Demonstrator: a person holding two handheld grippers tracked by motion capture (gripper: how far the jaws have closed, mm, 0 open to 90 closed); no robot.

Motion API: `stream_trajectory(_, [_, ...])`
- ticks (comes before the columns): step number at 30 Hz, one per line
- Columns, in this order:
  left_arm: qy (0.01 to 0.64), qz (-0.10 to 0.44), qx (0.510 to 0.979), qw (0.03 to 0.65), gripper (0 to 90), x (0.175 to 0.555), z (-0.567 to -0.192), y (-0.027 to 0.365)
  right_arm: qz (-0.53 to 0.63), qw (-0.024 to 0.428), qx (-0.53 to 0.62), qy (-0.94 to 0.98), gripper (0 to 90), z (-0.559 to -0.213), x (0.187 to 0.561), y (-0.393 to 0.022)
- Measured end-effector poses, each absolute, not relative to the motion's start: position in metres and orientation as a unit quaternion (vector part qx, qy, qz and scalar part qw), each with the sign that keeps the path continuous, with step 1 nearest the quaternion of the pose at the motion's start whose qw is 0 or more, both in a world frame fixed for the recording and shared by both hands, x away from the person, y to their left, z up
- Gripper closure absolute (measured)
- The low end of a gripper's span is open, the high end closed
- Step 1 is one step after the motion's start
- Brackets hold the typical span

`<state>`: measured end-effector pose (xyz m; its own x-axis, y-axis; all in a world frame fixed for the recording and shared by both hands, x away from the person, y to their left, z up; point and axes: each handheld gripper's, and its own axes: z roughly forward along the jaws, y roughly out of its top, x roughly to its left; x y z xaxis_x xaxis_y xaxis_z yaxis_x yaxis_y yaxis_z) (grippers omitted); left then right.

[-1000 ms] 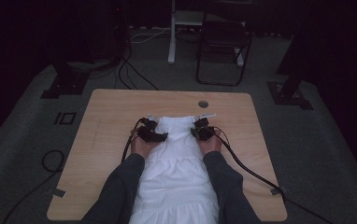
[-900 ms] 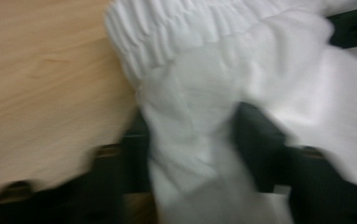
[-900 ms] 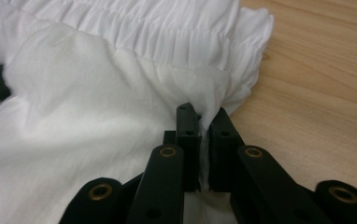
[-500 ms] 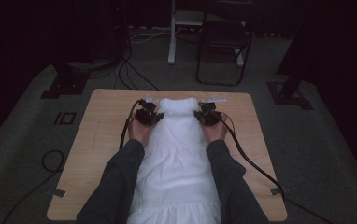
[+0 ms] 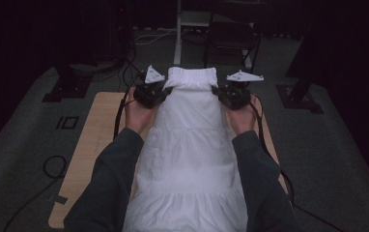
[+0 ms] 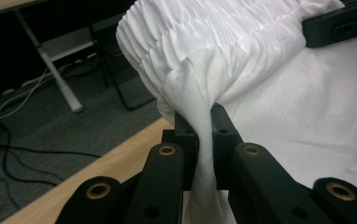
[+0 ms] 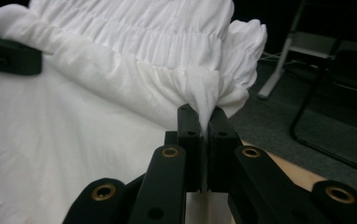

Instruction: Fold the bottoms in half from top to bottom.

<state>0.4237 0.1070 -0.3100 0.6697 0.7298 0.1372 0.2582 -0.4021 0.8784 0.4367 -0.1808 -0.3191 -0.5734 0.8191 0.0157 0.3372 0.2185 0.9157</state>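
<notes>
Skirt (image 5: 190,145) looks floppy and light; left tool (image 6: 204,126) and right tool (image 7: 203,122) both pinch its elastic waistband corners, best spot.

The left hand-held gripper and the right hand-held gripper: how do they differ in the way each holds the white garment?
The left hand-held gripper pinches a thicker twisted fold, while the right hand-held gripper pinches a thin flat edge. In the high view the left one grips the left side of the white garment, the right one its right side. Both are shut on cloth just below the gathered waistband.
</notes>
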Motion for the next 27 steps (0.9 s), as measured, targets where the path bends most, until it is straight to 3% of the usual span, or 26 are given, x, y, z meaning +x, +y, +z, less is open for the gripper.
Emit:
stream_trajectory(13, [0.257, 0.226, 0.813, 0.472, 85.0, 0.334, -0.352, 0.119, 0.489, 0.224, 0.341, 0.771, 86.4, -0.357, 0.339, -0.193])
stream_trajectory(27, [0.274, 0.109, 0.841, 0.453, 84.3, 0.276, -0.435, 0.129, 0.456, 0.138, 0.352, 0.806, 86.1, -0.441, 0.271, -0.198])
